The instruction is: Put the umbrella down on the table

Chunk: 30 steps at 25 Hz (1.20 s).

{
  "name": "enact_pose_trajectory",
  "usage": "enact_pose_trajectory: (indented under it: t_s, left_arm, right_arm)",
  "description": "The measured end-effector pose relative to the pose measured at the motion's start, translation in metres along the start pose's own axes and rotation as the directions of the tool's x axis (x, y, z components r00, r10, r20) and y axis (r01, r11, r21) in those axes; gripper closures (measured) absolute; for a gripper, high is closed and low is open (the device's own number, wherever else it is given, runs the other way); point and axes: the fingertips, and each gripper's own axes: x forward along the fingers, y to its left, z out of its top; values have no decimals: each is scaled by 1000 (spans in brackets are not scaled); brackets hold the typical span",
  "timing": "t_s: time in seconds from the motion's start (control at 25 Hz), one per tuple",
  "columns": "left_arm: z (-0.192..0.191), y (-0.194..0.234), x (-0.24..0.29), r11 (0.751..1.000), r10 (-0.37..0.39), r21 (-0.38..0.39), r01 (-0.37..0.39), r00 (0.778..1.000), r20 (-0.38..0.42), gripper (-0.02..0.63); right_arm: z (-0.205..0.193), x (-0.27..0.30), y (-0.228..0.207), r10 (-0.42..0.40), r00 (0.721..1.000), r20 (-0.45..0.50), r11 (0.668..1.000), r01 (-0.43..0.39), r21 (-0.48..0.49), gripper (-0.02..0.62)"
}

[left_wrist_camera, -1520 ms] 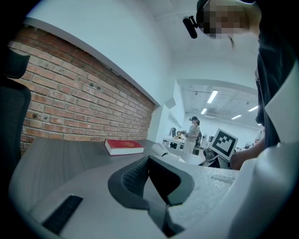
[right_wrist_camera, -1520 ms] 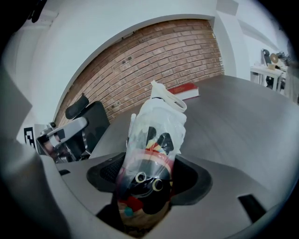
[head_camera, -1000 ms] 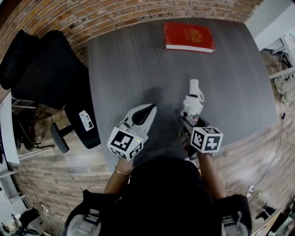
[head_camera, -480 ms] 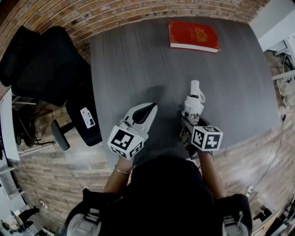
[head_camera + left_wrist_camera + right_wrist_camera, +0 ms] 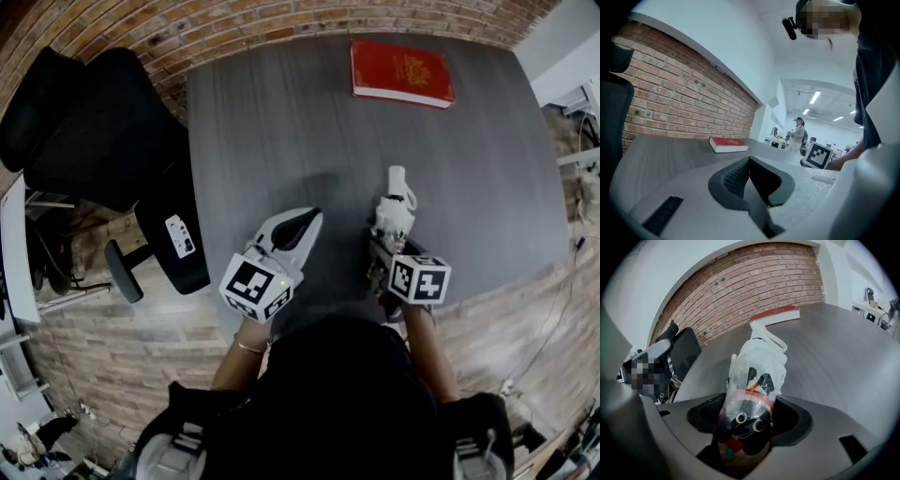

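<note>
**Fig.** Bench (image 5: pixel 272 131): flat dark-grey top w/ fine wood grain, matt, rounded corners. Umbrella (image 5: pixel 757 376): short folded type, roughly cylindrical, in a crinkled clear plastic sleeve. The fabric under the sleeve is mostly black w/ a cartoon print (two round pale eyes; red, yellow and teal patches). The far end has a smooth white plastic handle w/ a white strap loop. The umbrella is over the near-right part of the bench, sloping down and away from the person, handle end first; cannot tell if that end touches the top. R tongs (image 5: pixel 746 423): pale grey moulded shells w/ dark pads, set wide and clamped on the printed part of the umbrella, one pad each side. L tongs (image 5: pixel 749 161): same build, ribbed black pads meeting, nothing between them; over the bench's near edge, left of the umbrella and apart from it. Far edge: red hardback book (image 5: pixel 401 73), lying flat, pale page block. Left of bench: black padded office chair (image 5: pixel 89 131). Behind: rough red brick wall (image 5: pixel 670 89).
</note>
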Motion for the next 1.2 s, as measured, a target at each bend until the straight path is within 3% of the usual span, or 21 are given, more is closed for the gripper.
enact_pose_trajectory:
  t_s: [0.88, 1.2]
  left_arm:
    - [3, 0, -1, 1000, -26, -17, 26, 999, 25, 604]
    - [3, -2, -2, 999, -31, -9, 31, 999, 29, 604]
  right_arm:
    - [-13, 14, 1, -20, 998, -57, 1000, 19, -21, 299]
    - [-17, 16, 1, -35, 997, -71, 997, 30, -69, 293]
